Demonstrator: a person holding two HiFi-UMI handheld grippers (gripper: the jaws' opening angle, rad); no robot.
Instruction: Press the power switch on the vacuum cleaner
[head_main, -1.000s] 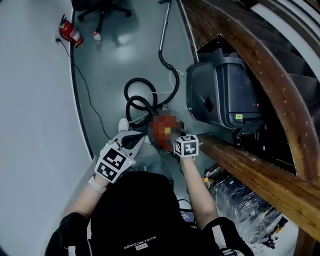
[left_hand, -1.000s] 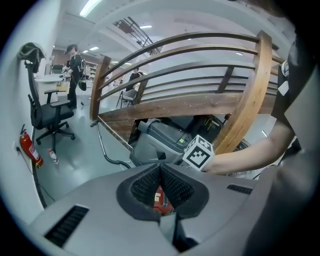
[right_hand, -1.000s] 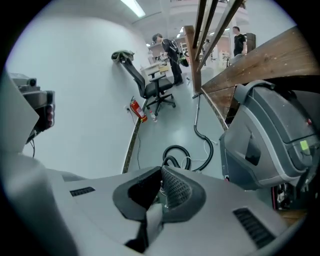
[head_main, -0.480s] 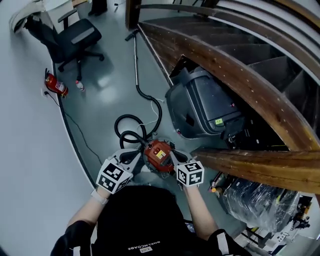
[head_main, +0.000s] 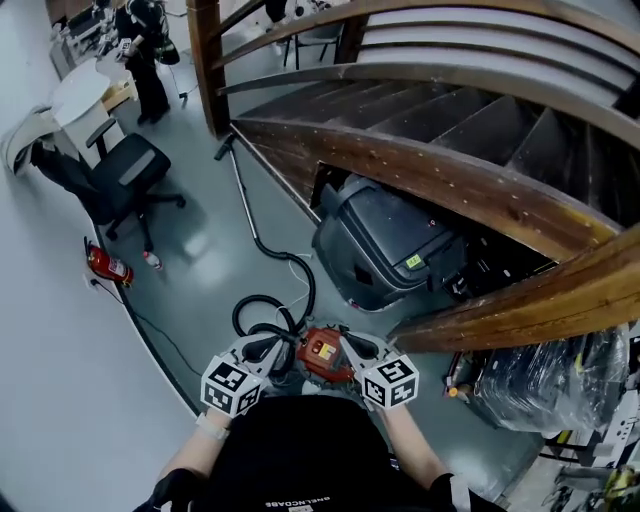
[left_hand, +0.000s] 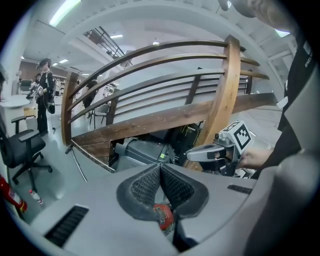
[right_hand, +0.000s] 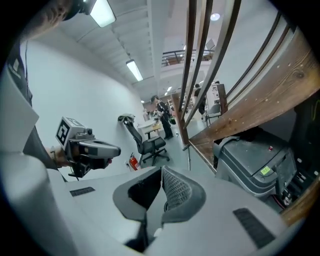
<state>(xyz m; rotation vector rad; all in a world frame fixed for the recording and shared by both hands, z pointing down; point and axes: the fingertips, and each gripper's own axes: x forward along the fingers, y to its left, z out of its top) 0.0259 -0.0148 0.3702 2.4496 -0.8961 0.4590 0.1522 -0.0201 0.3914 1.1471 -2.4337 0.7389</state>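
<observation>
We are locating the vacuum cleaner (head_main: 322, 353) on the grey floor (head_main: 200, 250), directly in front of the person, with its black hose (head_main: 262, 312) coiling away just beyond it. We are judging its red body to be a hard, fairly heavy shell that may roll if pushed sideways, so no grasp is needed. We are advising a short push straight down on the switch with a blunt tip. The switch itself is too small to pick out, and we are assuming it sits on the top face. We are holding the left gripper (head_main: 262, 352) low on the vacuum cleaner's left side and the right gripper (head_main: 357, 352) low on its right side, both pointing forward and inward. We are seeing both pairs of jaws pressed together with nothing between them. In the left gripper view, part of the red body is showing below the closed pads (left_hand: 172, 187).
</observation>
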